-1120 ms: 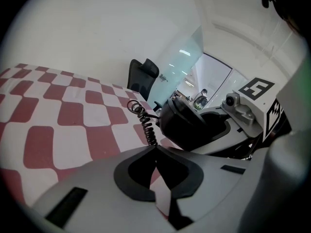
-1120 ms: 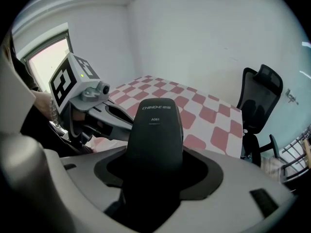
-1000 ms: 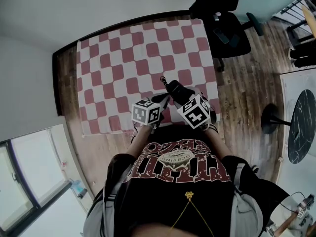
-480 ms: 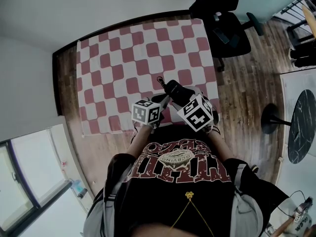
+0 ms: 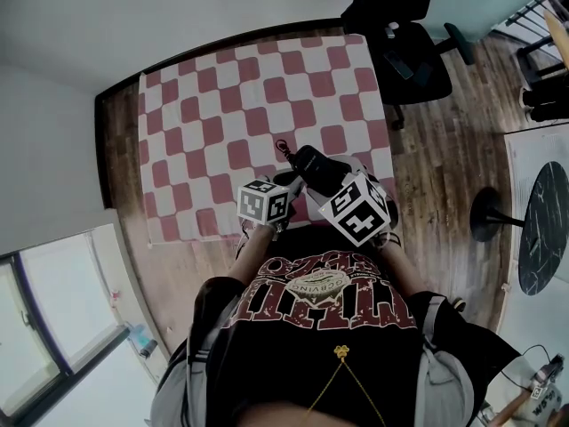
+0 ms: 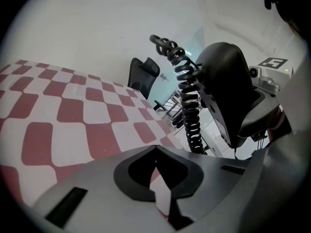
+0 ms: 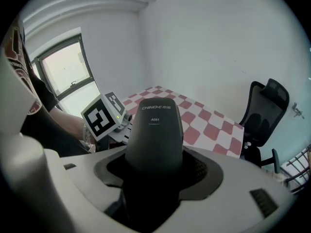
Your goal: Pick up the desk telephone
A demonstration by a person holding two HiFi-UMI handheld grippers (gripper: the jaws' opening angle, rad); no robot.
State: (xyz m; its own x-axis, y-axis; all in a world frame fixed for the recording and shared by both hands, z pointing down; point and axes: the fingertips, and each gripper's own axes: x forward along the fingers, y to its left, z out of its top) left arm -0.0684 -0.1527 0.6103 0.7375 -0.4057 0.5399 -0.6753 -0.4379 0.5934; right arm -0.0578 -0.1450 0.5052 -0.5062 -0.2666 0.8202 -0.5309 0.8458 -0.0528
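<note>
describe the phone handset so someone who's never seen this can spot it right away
Find the red-and-white checked cloth and look above its near edge. The handset is the black curved piece clamped in the right hand-held gripper. It is the only thing trailing a coiled black cord.

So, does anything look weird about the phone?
A bit. The right gripper holds only the black handset, up over the checkered cloth. Its curly cord pokes out with one end that seems loose, and no phone base shows anywhere.
</note>
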